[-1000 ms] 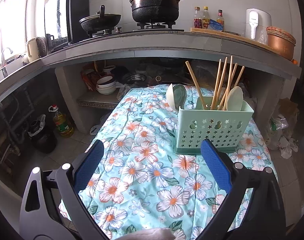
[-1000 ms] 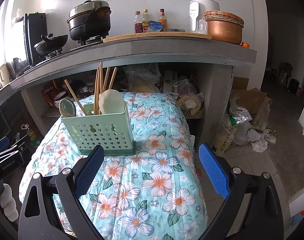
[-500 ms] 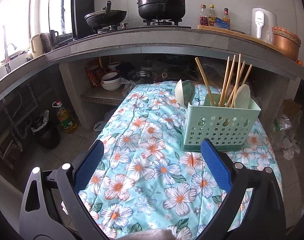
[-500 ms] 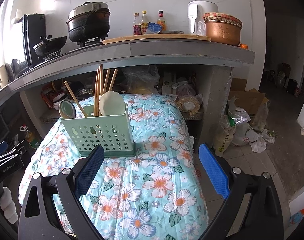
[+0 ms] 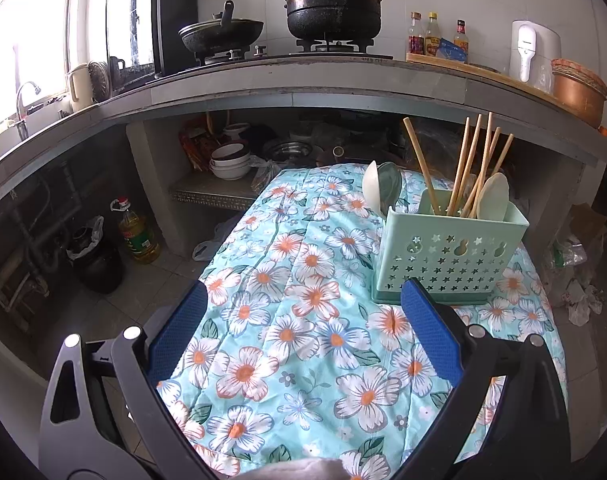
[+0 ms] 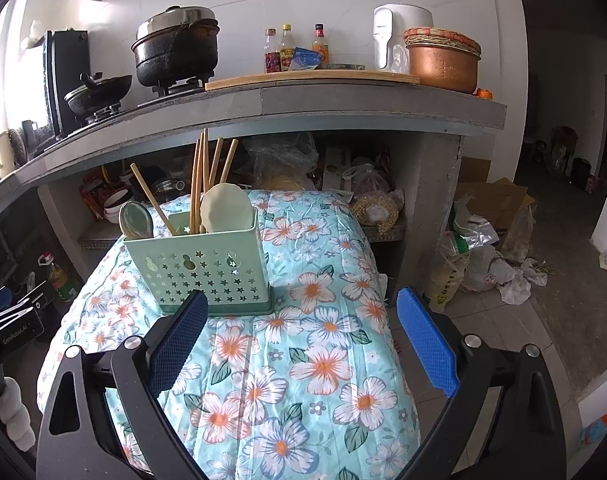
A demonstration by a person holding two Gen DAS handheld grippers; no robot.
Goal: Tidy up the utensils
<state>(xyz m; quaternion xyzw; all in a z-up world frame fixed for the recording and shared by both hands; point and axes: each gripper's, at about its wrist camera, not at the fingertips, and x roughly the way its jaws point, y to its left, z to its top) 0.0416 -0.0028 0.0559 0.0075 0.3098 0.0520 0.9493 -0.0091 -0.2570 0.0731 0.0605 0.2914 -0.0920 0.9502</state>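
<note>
Your left gripper (image 5: 301,320) hangs spread wide and empty over the near part of the table, and your right gripper (image 6: 299,322) is just as wide and empty beside it. The utensil holder (image 5: 451,256) stands upright toward the far end of the floral cloth (image 5: 295,344), with the chopsticks (image 5: 469,164) fanned out of one section, a pale spoon (image 5: 493,196) leaning among them and two more spoons (image 5: 383,188) at its left end.

The chopsticks look light, stiff and thin, so they will likely roll or scissor between your pads; pinch them across the bare upper shafts, above the rim. The spoons look smooth and possibly ceramic (slippery and chippable, if so), so take them by the neck rather than the bowl. The holder seems to be thin perforated plastic, probably light enough to tip if you tug sideways.

The cloth is quilted and soft, with creases, so nothing set on it will sit quite level. A concrete counter (image 6: 343,100) overhangs the far end, leaving modest headroom above the chopstick tips.
</note>
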